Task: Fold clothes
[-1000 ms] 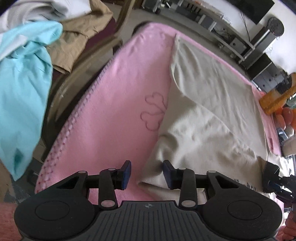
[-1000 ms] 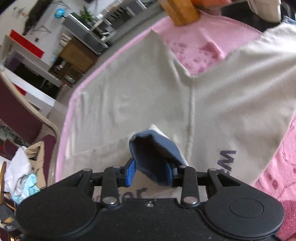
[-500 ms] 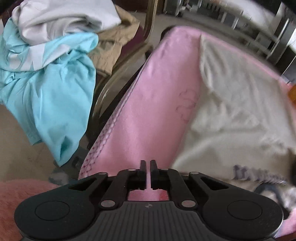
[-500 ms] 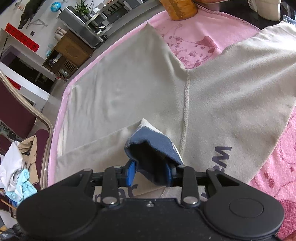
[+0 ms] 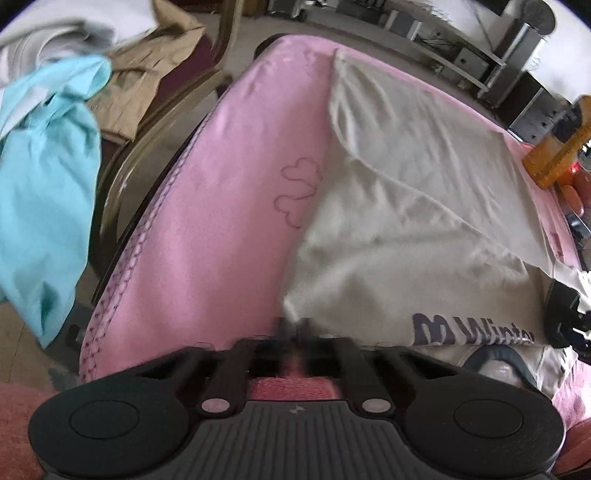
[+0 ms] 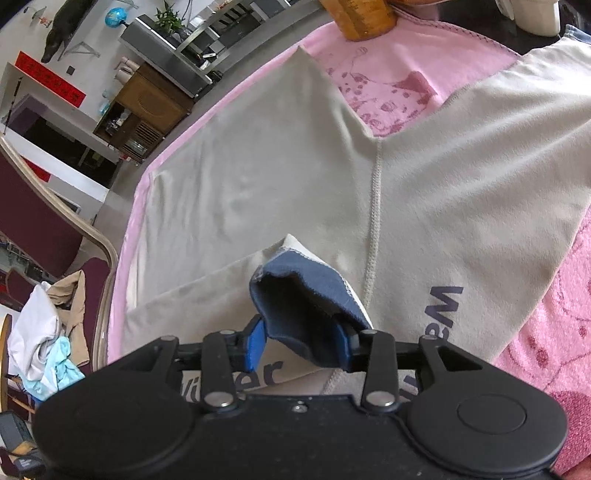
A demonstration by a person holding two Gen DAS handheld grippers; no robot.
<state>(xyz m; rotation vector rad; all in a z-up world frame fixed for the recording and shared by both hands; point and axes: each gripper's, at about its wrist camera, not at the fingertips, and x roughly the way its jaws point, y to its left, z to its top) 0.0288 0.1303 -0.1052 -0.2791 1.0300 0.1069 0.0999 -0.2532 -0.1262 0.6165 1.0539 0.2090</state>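
Note:
A beige shirt (image 5: 406, 221) with dark lettering lies spread on a pink blanket (image 5: 221, 221). My left gripper (image 5: 293, 328) is shut, its tips at the shirt's near left corner. The blur hides whether any cloth is pinched. In the right wrist view the same shirt (image 6: 277, 166) shows a sleeve seam, and a navy-lined fold (image 6: 306, 295) of it stands up between my right gripper's (image 6: 299, 343) jaws. Those jaws are opening a little, with the fold still filling the gap and touching both blue pads (image 6: 255, 343).
A chair (image 5: 155, 122) left of the table holds a turquoise garment (image 5: 44, 184), a tan one (image 5: 147, 74) and a white one. An orange bottle (image 6: 362, 18) and a white cup (image 6: 528, 14) stand at the blanket's far edge. Shelves and cabinets line the room behind.
The left gripper went from open beside the shirt's corner to fully shut, swinging left and back toward the corner. The right jaws widened slightly around the navy fold.

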